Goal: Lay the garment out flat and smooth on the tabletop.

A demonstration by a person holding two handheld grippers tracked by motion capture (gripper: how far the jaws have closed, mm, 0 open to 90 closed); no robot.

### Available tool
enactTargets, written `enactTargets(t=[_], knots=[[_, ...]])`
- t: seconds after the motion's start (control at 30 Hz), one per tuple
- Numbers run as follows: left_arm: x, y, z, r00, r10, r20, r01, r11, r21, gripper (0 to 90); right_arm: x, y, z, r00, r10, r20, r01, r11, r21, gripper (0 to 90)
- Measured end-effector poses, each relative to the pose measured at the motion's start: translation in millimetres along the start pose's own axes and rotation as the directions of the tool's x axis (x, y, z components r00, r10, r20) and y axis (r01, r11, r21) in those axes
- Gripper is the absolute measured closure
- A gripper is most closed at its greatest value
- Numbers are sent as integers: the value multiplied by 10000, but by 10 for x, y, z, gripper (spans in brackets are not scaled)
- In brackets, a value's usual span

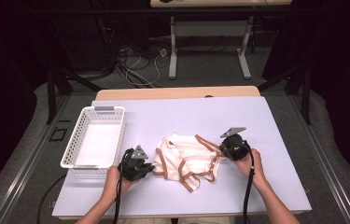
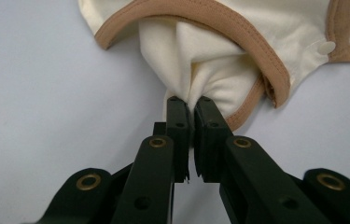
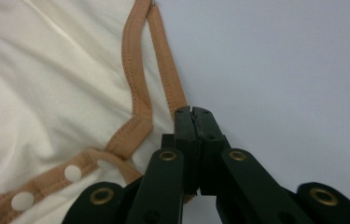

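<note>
A pale lilac table (image 1: 266, 186) fills most of the high view. On it, at about nine o'clock, stands a white mesh basket (image 1: 72, 144), empty as far as can be seen. Just below the table's centre lies a cream baby bodysuit with tan trim (image 1: 186, 156), crumpled, with straps trailing toward six o'clock.

The left gripper (image 1: 151, 168) sits at the garment's eight o'clock edge. In its own view the jaws are pressed together on a bunched fold of the cream cloth (image 2: 196, 65), which fans out toward twelve o'clock. The right gripper (image 1: 222, 145) is at the garment's three o'clock edge. In its own view the jaws are clamped tight on the tan trim (image 3: 163, 60), where the strip runs down into them. White snaps (image 3: 72, 172) dot the binding at eight o'clock.

Both corners look secured, so the step in hand seems to be the grasp before spreading or folding. The next move probably calls for drawing the two grips apart evenly to flatten the cloth, without pulling the thin trim out of the right jaws.
</note>
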State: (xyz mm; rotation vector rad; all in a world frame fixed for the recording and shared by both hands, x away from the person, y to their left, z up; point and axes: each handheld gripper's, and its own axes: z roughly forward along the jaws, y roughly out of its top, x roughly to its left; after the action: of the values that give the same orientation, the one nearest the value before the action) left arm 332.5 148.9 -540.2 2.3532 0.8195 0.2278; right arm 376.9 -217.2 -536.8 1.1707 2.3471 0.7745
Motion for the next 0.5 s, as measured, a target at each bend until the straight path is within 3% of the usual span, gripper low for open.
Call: enactTargets(t=[0.13, 0.2, 0.3, 0.43, 0.5], knots=[[-1, -1, 1, 10000, -79, -11, 79, 10000, -60, 851, -6, -82, -83, 10000, -66, -4, 66, 9996, 266, 898], [7, -1, 4, 10000, -62, -59, 62, 10000, -48, 850, 4, -131, -107, 9996, 107, -246, -104, 9999, 129, 898], [14, -9, 29, 9998, -120, -147, 118, 9999, -113, 826, 35, -206, -170, 9983, 140, -567, -120, 9993, 344, 896], [-5, 10, 23, 9997, -176, -164, 176, 9998, -27, 642, 75, -256, -197, 9977, -21, -680, 53, 9989, 468, 885], [-55, 28, 0, 9997, -149, -212, 147, 9998, -114, 524, 69, -245, -185, 9978, 24, -660, -6, 9996, 270, 832]])
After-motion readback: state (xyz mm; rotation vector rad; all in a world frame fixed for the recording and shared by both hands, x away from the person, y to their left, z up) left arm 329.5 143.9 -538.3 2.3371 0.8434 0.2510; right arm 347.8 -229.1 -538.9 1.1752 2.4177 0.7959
